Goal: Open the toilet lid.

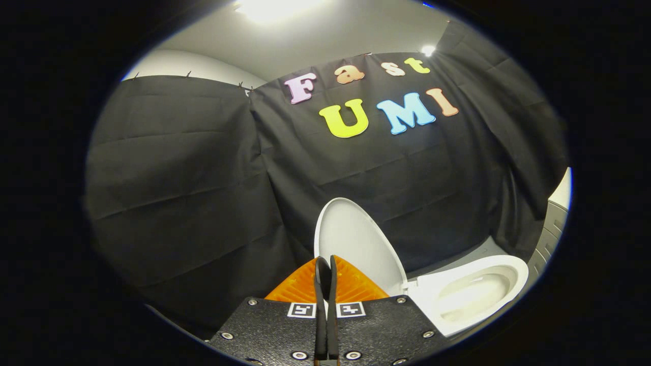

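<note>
Toilet lid (356, 244), smooth white and oval, stands upright beyond the gripper (326, 267), whose fingers are pressed together on nothing; glossy bowl (473, 295) lies uncovered alongside.

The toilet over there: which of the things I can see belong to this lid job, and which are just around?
Part of the job:
- toilet lid, raised upright
- toilet bowl, uncovered
- tool, fingers closed together, holding nothing, just before the lid

Just around:
- black cloth wall
- grey cabinet beyond the bowl
- ceiling light
</note>
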### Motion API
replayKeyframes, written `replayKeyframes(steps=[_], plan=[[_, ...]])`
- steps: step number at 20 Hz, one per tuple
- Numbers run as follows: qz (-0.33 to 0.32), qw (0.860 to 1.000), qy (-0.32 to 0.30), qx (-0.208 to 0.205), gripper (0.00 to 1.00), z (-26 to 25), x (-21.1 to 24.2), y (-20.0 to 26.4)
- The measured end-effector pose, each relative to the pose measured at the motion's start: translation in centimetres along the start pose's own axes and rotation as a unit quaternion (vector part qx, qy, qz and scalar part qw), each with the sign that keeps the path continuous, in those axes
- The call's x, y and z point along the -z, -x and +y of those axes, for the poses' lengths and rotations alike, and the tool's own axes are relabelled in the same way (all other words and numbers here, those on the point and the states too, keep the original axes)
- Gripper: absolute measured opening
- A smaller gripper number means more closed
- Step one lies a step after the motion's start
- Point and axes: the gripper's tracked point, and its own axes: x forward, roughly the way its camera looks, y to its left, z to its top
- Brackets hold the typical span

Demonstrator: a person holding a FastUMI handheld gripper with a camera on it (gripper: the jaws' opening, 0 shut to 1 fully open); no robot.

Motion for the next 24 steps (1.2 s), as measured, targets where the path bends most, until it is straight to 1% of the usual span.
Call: replayKeyframes(steps=[2,7,8,10,12,14,16,17,20,24], plan=[[0.006,1.0,0.0,-0.011,0.0,1.2,0.6,-0.5],[0.018,1.0,0.007,-0.014,0.01,2.1,1.2,-0.7],[0.016,1.0,0.018,-0.012,0.0,2.1,1.0,-0.7],[-0.007,0.998,0.054,0.005,0.05,1.2,0.1,0.3],[-0.011,0.999,0.051,-0.009,0.19,1.4,-0.1,0.6],[-0.017,0.999,0.04,-0.017,0.5,1.1,-0.2,1.2],[-0.036,0.998,0.049,-0.026,0.8,0.9,-2.2,2.5],[-0.045,0.997,0.056,-0.024,0.96,0.6,-3.2,3.0],[-0.077,0.994,0.08,-0.013,0.96,-1.2,-6.7,4.6],[-0.109,0.989,0.093,0.018,0.96,-5.2,-10.2,7.5]])
